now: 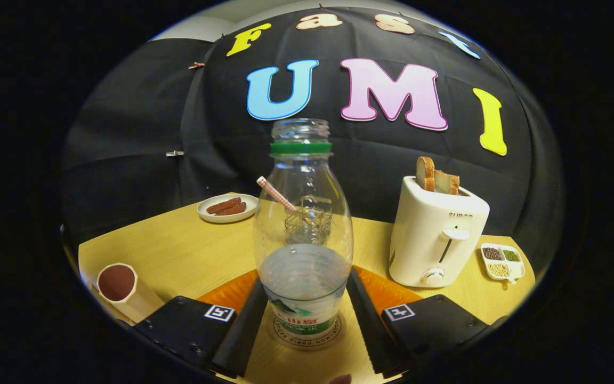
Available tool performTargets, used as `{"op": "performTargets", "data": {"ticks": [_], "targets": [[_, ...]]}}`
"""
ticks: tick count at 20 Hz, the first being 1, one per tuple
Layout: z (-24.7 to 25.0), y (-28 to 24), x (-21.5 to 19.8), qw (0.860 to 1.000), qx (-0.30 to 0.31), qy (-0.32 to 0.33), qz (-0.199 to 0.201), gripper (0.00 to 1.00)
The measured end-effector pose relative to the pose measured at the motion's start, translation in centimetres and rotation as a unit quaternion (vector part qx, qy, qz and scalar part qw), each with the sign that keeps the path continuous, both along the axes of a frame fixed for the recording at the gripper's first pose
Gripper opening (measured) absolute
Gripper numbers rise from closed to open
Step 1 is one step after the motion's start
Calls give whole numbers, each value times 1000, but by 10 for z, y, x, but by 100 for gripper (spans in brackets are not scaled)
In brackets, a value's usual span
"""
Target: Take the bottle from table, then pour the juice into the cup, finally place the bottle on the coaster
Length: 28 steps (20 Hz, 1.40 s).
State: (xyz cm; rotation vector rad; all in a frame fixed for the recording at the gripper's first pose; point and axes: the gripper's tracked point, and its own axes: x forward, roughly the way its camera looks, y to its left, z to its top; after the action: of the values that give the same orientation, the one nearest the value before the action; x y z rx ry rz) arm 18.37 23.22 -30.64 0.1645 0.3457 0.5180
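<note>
The gripper (305, 314) has its two fingers spread to either side of a clear plastic bottle with a green neck ring (303, 234). They look to flank its base without quite pressing, though that is hard to tell. The bottle stands upright on a round printed coaster (333, 333), its long axis vertical. Seen through it, a clear ribbed cup with a checked straw (307, 221) stands beyond on the pale wooden table (179, 250).
</note>
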Motion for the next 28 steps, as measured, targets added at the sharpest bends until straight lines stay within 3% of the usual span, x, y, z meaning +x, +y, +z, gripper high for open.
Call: {"op": "performTargets", "data": {"ticks": [4,14,22,28], "targets": [[-4,-4,-4,1000,5,17,-4,92],[16,-32,-51,999,18,30,-22,95],[124,-97,-99,998,-23,-23,-53,96],[207,-156,-117,991,-41,-44,-121,98]]}}
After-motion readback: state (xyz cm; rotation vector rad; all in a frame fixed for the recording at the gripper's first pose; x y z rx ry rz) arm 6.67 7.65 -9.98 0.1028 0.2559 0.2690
